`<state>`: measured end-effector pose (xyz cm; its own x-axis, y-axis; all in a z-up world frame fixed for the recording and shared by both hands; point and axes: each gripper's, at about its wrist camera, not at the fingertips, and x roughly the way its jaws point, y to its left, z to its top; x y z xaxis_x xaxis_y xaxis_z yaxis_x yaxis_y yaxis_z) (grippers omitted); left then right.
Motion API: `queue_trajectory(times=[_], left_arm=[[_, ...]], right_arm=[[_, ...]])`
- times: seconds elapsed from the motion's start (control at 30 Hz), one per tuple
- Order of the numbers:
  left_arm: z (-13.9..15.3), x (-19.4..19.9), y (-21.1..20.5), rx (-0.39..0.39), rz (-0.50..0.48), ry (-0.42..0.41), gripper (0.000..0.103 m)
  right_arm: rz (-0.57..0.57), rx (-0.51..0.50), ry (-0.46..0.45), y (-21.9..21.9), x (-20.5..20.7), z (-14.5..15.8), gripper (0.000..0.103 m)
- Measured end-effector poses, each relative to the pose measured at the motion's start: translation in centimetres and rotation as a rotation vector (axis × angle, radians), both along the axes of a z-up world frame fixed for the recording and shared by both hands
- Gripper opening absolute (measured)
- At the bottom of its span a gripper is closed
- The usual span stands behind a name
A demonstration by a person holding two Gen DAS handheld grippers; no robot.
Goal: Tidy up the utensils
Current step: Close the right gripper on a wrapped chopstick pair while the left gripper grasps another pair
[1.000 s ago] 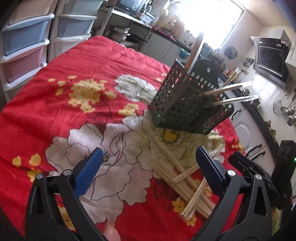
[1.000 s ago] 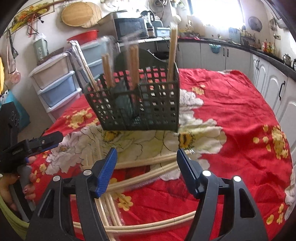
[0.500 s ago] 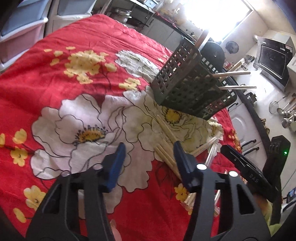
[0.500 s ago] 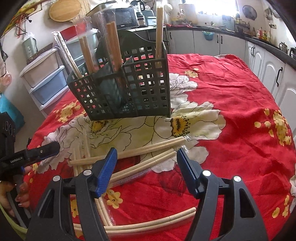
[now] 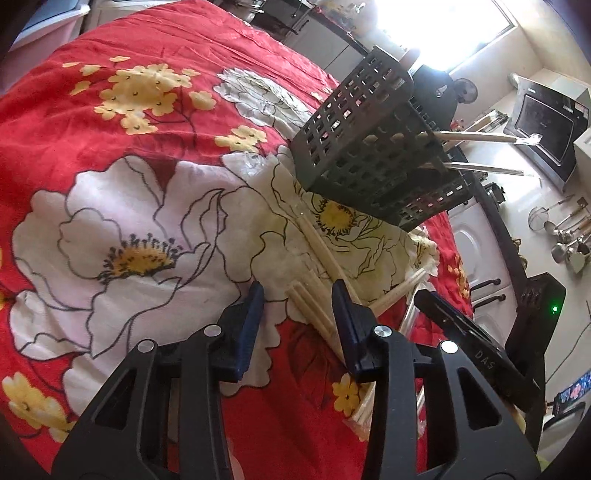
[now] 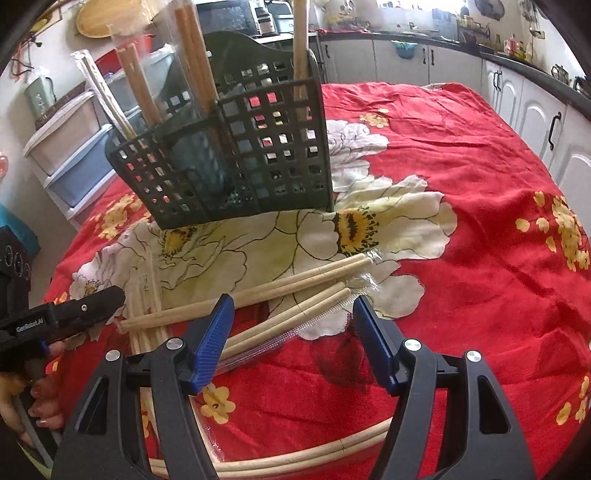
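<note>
Left tongs [image 5: 297, 301] closing around chopsticks [image 5: 314, 306]; right tongs [image 6: 293, 319] wide, empty

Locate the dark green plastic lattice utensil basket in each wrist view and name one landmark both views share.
Left wrist view: the dark green plastic lattice utensil basket sits upper right of centre, appearing tilted, on the red floral tablecloth.
Right wrist view: the basket stands upper left of centre, wooden chopsticks sticking up from it.
Shared landmark: the yellow flower centre printed on the cloth by the basket's base.

Lighting: daylight from window [image 5: 476, 26] beyond the claws, blown out. Fisheye bending, dark corners; foreground sharp.
</note>
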<state>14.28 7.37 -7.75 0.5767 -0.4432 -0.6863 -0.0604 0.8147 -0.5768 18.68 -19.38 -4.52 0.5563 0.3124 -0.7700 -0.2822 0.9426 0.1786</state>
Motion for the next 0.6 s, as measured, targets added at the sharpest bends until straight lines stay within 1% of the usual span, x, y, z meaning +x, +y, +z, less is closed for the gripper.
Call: queue_trajectory(times=[0.07, 0.17, 0.3, 0.47, 0.53, 0.57, 0.6], left_arm=[[0.0, 0.1, -0.3, 0.014, -0.001, -0.005, 0.031], [-0.1, 0.1, -0.5, 0.048, -0.002, -0.011, 0.023], [-0.6, 0.0, 0.2, 0.029, 0.008, -0.006, 0.012], [-1.1, -0.1, 1.2, -0.016, 0.011, 0.002, 0.006], [-1.1, -0.3, 1.3, -0.026, 0.011, 0.003, 0.005], [-1.1, -0.3, 1.4, -0.029, 0.011, 0.003, 0.004], [-1.2, -0.3, 1.5, -0.033, 0.013, 0.006, 0.002]], right_arm=[[-0.015, -0.003, 0.017, 0.0, 0.2, -0.4, 0.064], [-0.024, -0.007, 0.031, -0.2, 0.4, -0.9, 0.064], [-0.025, -0.002, 0.036, -0.4, 0.4, -1.1, 0.063], [-0.041, -0.006, 0.033, -0.7, 0.4, -1.1, 0.050], [-0.057, 0.007, 0.038, -1.2, 0.5, -1.2, 0.041], [-0.063, 0.013, 0.040, -1.4, 0.5, -1.2, 0.039], [-0.070, 0.022, 0.041, -1.6, 0.5, -1.2, 0.035]])
